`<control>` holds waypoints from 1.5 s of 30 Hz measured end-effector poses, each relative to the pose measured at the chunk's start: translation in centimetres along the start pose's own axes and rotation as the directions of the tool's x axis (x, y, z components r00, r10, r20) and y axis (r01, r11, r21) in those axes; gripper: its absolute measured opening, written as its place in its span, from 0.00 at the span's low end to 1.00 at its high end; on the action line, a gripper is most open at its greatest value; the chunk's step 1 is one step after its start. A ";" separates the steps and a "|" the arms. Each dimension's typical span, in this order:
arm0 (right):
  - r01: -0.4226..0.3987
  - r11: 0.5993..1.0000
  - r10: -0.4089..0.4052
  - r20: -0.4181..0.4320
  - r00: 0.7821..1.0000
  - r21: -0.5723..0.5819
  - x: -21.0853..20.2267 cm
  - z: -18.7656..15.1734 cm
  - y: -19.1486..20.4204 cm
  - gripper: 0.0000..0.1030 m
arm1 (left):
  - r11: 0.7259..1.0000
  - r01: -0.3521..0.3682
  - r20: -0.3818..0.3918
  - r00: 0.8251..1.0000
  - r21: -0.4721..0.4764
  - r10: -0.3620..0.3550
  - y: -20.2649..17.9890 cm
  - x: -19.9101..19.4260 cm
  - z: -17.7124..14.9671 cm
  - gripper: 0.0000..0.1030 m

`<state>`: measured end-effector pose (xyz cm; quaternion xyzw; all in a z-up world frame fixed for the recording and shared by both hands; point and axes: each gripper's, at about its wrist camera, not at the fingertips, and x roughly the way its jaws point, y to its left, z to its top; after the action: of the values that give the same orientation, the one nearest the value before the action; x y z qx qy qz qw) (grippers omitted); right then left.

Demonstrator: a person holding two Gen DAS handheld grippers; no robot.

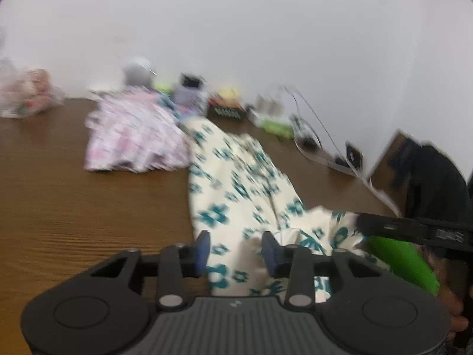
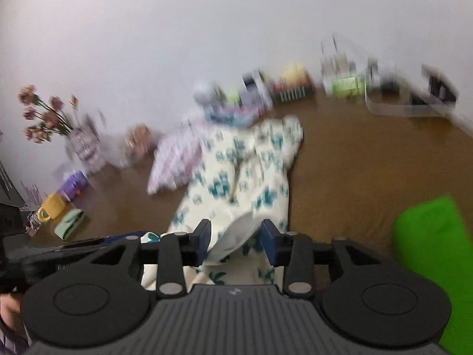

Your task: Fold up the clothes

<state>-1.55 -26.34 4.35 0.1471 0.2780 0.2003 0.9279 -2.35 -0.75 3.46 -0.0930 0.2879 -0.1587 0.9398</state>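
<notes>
A cream garment with teal flowers (image 1: 236,189) lies lengthwise on the brown table (image 1: 74,207), also in the right wrist view (image 2: 236,177). My left gripper (image 1: 236,251) is open, its blue pads either side of the garment's near edge. My right gripper (image 2: 236,239) is open too, with a raised fold of the same garment between its pads. The right gripper's black body (image 1: 414,227) shows at the right of the left wrist view. Both views are blurred by motion.
A folded pink-and-white garment (image 1: 133,139) lies beside the cream one, further back. Bottles, boxes and a clear tray (image 1: 319,148) line the wall. A vase of flowers (image 2: 47,118), a yellow cup (image 2: 53,207) and a green object (image 2: 437,254) are nearby.
</notes>
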 end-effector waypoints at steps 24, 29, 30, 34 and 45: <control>-0.034 0.989 0.009 -0.170 0.985 -0.147 1.4 -4.3 0.9 0.19 | 0.997 -0.075 -0.125 0.990 -0.036 0.070 -3.3 -0.5 -5.5 0.14; -0.078 0.983 0.046 -0.185 0.982 -0.169 -3.2 -6.7 2.0 0.20 | 0.999 -0.028 -0.138 0.990 -0.039 0.022 -3.7 -4.3 -7.6 0.19; -0.083 0.985 0.056 -0.172 0.983 -0.152 -4.1 -6.9 1.8 0.22 | 0.998 -0.033 -0.123 0.992 -0.051 0.026 -3.6 -5.0 -7.6 0.26; -0.085 0.985 0.074 -0.075 0.994 -0.150 -7.4 -6.7 2.0 0.23 | 0.999 0.007 0.033 0.999 -0.032 -0.006 -3.9 -8.3 -5.9 0.27; -0.168 0.956 0.126 -0.181 0.975 -0.239 -2.6 -8.6 3.3 0.09 | 0.992 0.056 -0.080 0.996 0.111 -0.047 -6.0 -2.4 -8.6 0.20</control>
<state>-9.45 -23.23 -0.08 0.0311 0.3138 0.3140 0.8955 -10.61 -6.17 -0.71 -0.0408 0.3120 -0.2025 0.9273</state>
